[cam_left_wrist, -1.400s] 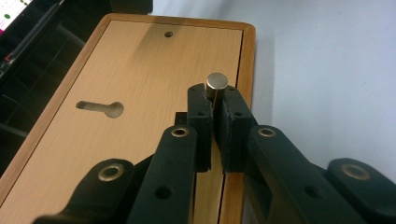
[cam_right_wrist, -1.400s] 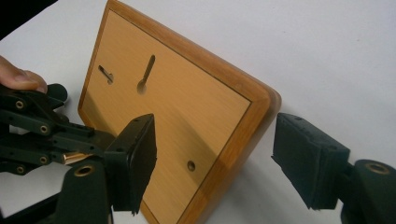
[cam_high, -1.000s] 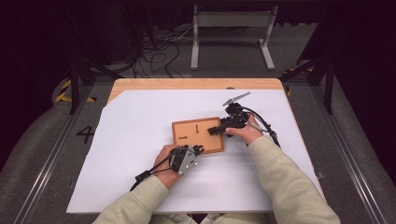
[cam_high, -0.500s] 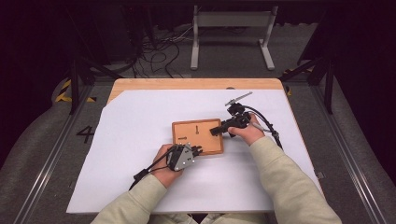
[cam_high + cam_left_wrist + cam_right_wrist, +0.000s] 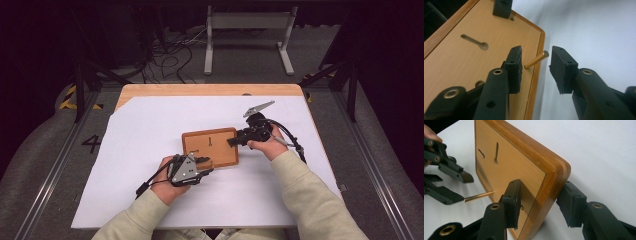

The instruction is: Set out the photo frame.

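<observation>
A wooden board (image 5: 210, 146) with keyhole slots is seen lying at the centre of the white-covered tabletop (image 5: 150, 125). Its 3 o'clock edge is clamped between the jaws of the right tongs (image 5: 540, 205), one jaw pressed on the top face, the other against the underside; the corner appears raised slightly off the sheet. At the board's 7 o'clock corner, a brass pin (image 5: 535, 60) is shown standing out of the face near the edge. The left tongs (image 5: 535, 68) are held open around the pin, the jaws parted wide to either side without touching it.
</observation>
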